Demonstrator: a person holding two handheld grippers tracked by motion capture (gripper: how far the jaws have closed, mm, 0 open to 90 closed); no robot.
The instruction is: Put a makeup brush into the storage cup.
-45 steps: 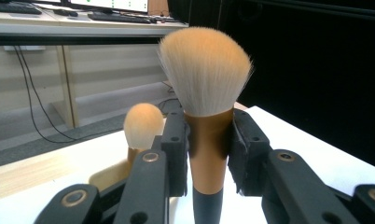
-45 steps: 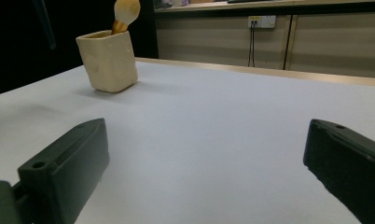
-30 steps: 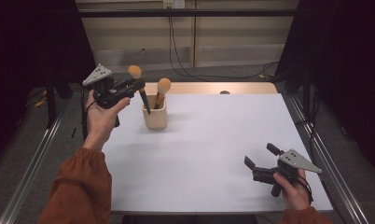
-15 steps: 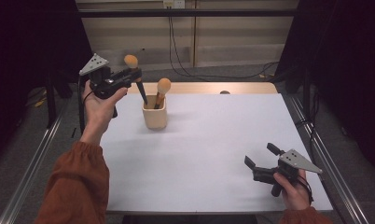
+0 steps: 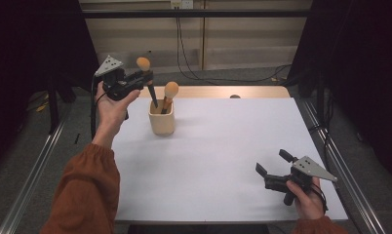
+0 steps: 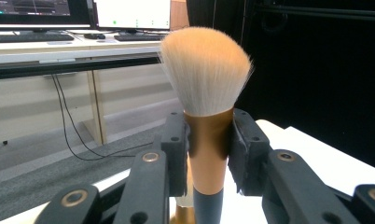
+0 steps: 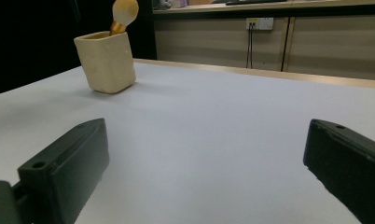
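Observation:
My left gripper is raised at the table's far left, shut on a makeup brush. In the left gripper view the jaws clamp the brush's gold ferrule, with the peach bristles above. The dark handle slants down to the left rim of a cream cup; I cannot tell whether its tip is inside. A second brush stands in the cup. My right gripper rests low at the near right, open, nothing between its jaws. In the right gripper view the gripper faces the cup and its brush.
The white tabletop has a wooden strip along its far edge. Metal rails run down both sides of the table. Cables hang behind the table, and dark curtains flank it.
My left gripper has carried the brush a little toward the far side of the table, then slightly right, above the cup. The right gripper has stayed put.

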